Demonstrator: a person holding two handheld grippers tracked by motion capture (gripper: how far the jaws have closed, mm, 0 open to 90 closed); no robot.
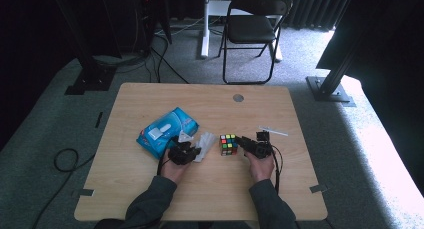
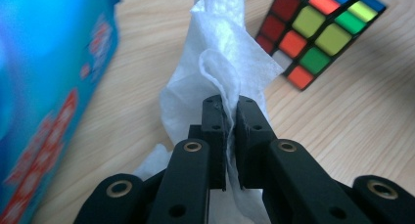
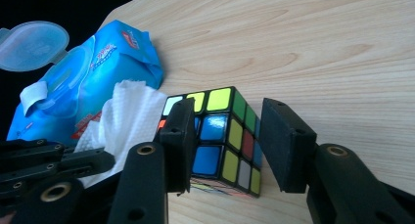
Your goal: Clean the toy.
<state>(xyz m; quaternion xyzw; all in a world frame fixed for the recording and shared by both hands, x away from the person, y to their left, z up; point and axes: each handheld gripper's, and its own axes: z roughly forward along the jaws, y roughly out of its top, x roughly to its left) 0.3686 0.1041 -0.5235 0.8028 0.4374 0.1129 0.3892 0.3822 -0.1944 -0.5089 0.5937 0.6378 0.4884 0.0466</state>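
The left gripper (image 2: 230, 111) clamps a white wet wipe (image 2: 220, 72); the right gripper (image 3: 227, 143), jaws parted, straddles the Rubik's cube (image 3: 220, 136) without pressing it.

Dark grey sleeves; 2 black grippers (image 1: 189, 150) (image 1: 244, 140), brass-ringed holes, black cables.

A light wooden table (image 1: 150, 189) with rounded corners and a small round grommet (image 1: 238, 97) near its far edge stood on grey carpet (image 1: 45, 129), where a black cable (image 1: 62, 161) looped at the left. Beyond the table a black folding chair (image 1: 252, 29) stood beside a white post (image 1: 205, 24), with dark curtains (image 1: 310, 6) behind and black stand legs (image 1: 90, 74) on flat foot plates at either side. Bright light fell across the floor at the right (image 1: 385, 154), while the left and the back of the room lay in deep shadow.
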